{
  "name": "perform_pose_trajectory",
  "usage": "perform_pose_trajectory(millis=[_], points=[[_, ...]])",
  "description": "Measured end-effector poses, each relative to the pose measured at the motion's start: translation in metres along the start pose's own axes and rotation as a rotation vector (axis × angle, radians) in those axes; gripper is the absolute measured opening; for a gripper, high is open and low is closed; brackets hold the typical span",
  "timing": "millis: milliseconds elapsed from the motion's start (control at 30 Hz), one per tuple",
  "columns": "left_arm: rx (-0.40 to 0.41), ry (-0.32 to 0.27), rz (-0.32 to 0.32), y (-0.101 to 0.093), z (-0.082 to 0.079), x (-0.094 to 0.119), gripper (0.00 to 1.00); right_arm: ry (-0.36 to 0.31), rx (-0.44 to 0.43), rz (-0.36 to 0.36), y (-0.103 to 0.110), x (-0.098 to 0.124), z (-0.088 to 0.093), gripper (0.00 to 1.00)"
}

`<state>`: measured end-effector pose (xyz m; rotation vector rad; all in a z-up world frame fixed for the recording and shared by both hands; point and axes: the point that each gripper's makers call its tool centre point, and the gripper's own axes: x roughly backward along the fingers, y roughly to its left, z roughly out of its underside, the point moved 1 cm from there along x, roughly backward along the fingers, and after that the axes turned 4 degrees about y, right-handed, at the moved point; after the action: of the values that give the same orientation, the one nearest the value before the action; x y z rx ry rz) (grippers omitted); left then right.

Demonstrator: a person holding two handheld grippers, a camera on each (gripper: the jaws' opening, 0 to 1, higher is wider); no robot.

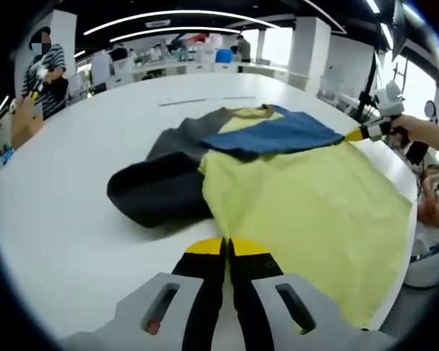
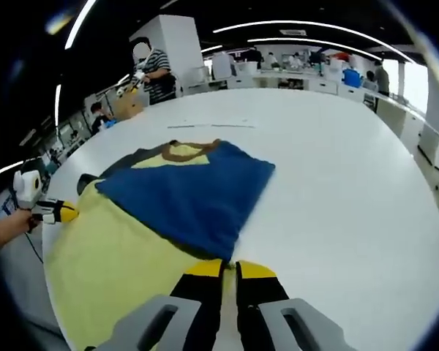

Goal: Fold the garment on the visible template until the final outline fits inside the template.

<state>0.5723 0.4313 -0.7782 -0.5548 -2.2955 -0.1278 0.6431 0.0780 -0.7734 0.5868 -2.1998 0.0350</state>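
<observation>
— Where did the garment [image 1: 300,197] lie?
— Spread on the white tabletop [image 1: 73,212], its yellow body reaching the near edge, a blue sleeve folded across it and a dark sleeve beside it.
— And the grippers?
— The left gripper [image 1: 226,247] and the right gripper [image 2: 230,268] each had jaws pressed together at the cloth's edge; whether they pinched it, I couldn't tell.

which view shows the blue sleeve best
The right gripper view: the blue sleeve lies broad and near, folded over the yellow body. In the left gripper view it is a thinner, foreshortened band farther off.
</observation>
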Motion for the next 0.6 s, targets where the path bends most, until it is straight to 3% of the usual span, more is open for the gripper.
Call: perform_pose_trajectory(millis=[267,600], points=[[0.005,-0.003,0.002,-0.0011,-0.0007,0.0005,0.00,0.010,-0.017,0.001,0.0019,-0.0063,0.0031,0.02],[0.003,0.001,0.009,-0.0041,0.0002,0.0009,0.00,0.031,0.077,0.105,-0.0027,-0.0032,0.0054,0.00]])
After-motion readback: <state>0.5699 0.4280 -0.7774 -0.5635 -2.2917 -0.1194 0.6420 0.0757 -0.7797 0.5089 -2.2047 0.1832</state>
